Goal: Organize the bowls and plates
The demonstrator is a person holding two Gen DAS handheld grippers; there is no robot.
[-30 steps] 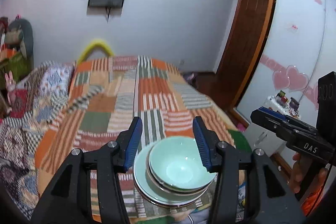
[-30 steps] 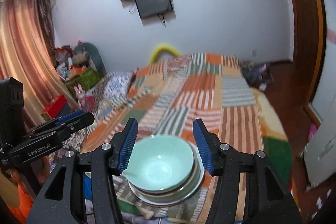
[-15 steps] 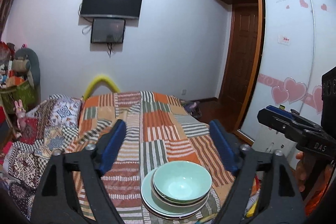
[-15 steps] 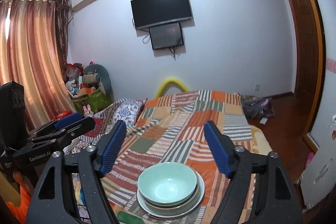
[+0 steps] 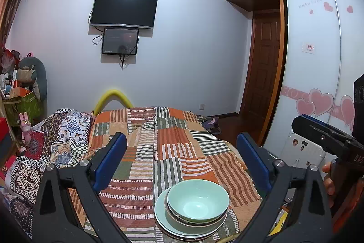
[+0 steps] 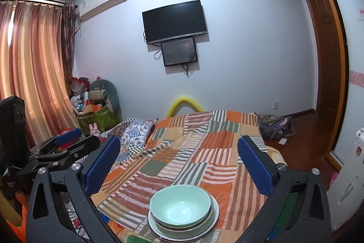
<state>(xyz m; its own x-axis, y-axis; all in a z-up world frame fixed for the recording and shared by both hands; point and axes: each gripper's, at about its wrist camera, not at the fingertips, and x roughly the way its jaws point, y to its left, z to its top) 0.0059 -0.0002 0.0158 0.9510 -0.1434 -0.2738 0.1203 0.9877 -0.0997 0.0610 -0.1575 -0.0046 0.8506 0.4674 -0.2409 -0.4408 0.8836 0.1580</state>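
Left wrist view: the left gripper has its jaws wide and opening, with nothing between them. Below it, at the near end of the bed, sits a stack: a green bowl on top, more dishes under it, and a big plate at the bottom. The right gripper shows at the side, held by a hand.

Right wrist view: the right gripper is opening wide too, with nothing in it. The same bowl and plate sit low between its fingers, not touched.

The dishes look hard, smooth and slippery, and they would likely break if dropped. The stack looks heavy, and the soft bed may let it tip. I would take one dish at a time, pinching its rim.
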